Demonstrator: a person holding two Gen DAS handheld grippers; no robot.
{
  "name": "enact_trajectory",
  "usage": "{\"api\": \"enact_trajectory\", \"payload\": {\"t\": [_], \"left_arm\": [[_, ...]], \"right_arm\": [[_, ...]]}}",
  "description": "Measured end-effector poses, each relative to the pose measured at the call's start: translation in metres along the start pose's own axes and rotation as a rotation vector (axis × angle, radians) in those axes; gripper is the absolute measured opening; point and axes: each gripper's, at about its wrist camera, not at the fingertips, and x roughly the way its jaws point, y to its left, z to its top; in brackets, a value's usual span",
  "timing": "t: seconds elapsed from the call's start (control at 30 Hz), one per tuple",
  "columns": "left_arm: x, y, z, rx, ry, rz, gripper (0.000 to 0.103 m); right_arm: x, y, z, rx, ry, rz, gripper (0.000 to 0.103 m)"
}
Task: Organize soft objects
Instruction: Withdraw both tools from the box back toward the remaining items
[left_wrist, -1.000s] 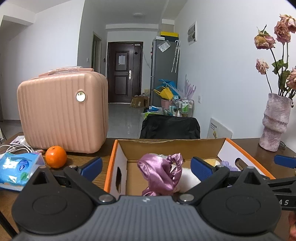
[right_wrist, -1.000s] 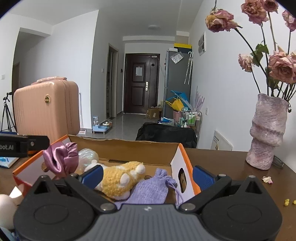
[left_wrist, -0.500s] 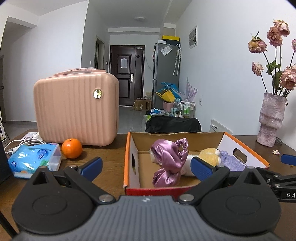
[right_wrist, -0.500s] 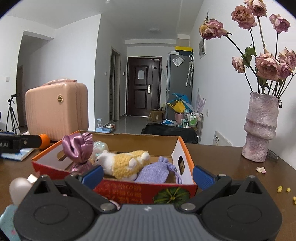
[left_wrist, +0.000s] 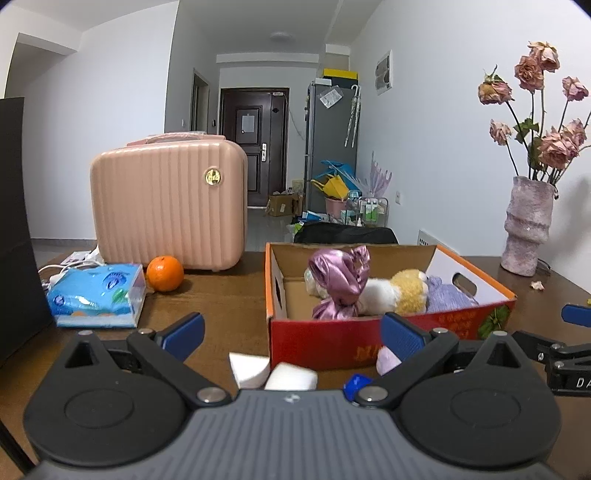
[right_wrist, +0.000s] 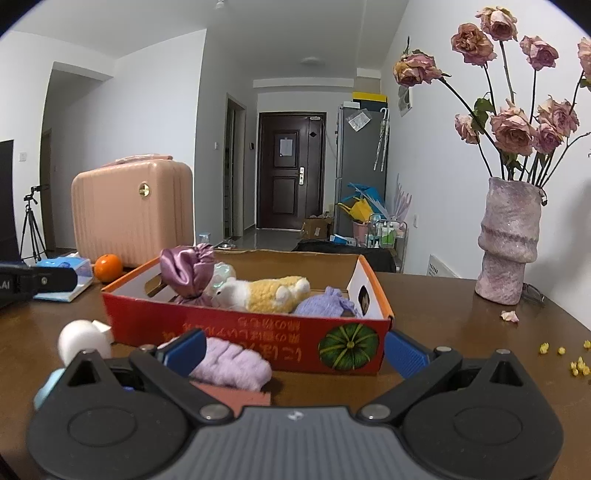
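Your wooden table (left_wrist: 229, 295) carries a pink ribbed suitcase (left_wrist: 170, 203) at the far left and the red cardboard box (right_wrist: 243, 332) at its middle, with a pink vase of dried roses (right_wrist: 509, 240) well off to the right. Inside the box you have a purple satin cap (right_wrist: 188, 273) at the left end, a yellow and white plush toy (right_wrist: 266, 293) in the middle, and a lavender drawstring pouch (right_wrist: 325, 306) at the right end. A fuzzy lilac cloth (right_wrist: 231, 363) lies on the table just in front of the box, beside a white rounded object (right_wrist: 79, 338). A blue tissue pack (left_wrist: 96, 295) and an orange (left_wrist: 165, 273) sit near the suitcase. Your left gripper (left_wrist: 291, 332) and right gripper (right_wrist: 295, 347) both stand wide apart, holding nothing.
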Motion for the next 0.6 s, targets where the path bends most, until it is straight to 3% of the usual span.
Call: {"api": "enact_trajectory", "payload": {"t": [0.6], "left_arm": [[-0.039, 0.003, -0.029, 0.019, 0.06, -0.012, 0.103]], "right_arm": [[-0.043, 0.001, -0.024, 0.03, 0.022, -0.009, 0.103]]}}
